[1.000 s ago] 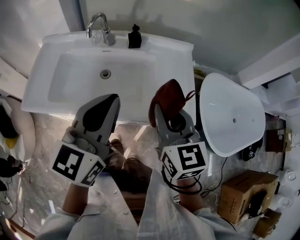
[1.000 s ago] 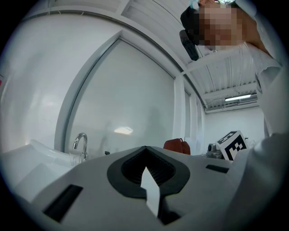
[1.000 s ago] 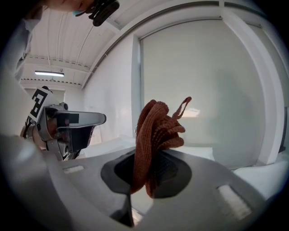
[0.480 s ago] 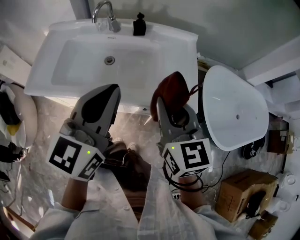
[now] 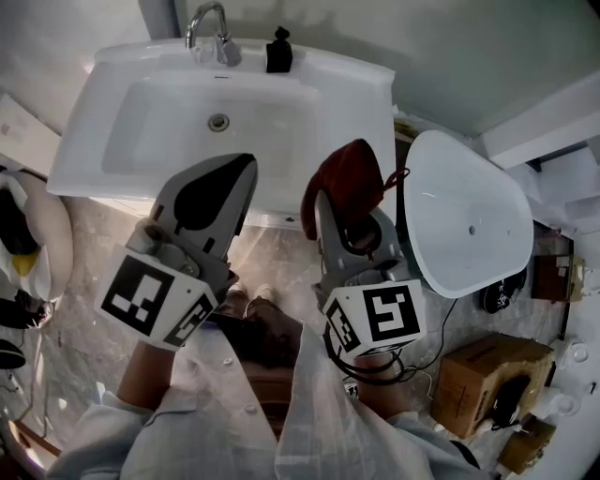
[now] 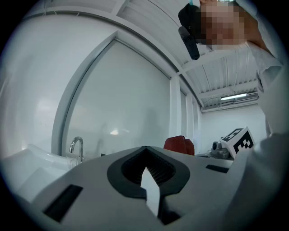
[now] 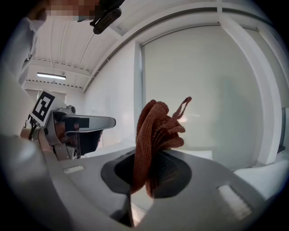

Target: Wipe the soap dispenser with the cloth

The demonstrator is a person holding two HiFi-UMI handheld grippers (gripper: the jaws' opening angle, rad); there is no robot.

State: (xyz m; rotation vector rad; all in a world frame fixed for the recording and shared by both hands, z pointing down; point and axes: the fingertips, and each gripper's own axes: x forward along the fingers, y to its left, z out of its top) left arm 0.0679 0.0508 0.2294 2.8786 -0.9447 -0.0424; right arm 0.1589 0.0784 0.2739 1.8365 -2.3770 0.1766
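White ceramic washbasin (image 5: 89, 155) fills the far half of the head view: glossy, rounded-rectangle bowl, broad flat rim. A second white basin (image 5: 469, 225), oval and smooth, sits loose to the right, off the task. Both grippers hang over the near edge of the washbasin. Left gripper (image 5: 239, 173): grey moulded plastic shell with dark ribbed pads, jaws closed together, only a thin sliver of light between them and nothing held. Right gripper (image 5: 339, 217): same build, jaws clamped on the cloth (image 5: 349, 180). The cloth is rust-red with a coarse ribbed knit, bunched into folds that stand up past the jaw tips, a small hanging loop at the top. Chrome faucet (image 5: 208, 28) curves up at the far rim. Soap dispenser (image 5: 278, 52) is small, black and blocky with a pump top; it stands on the far rim just right of the faucet, well apart from both grippers. Judgement: step in hand is carrying the cloth to the dispenser, wiping not yet begun. Next move calls for reaching the right gripper far across the bowl and pressing the loose folds against the dispenser; the left would have to open if it is to steady the dispenser.
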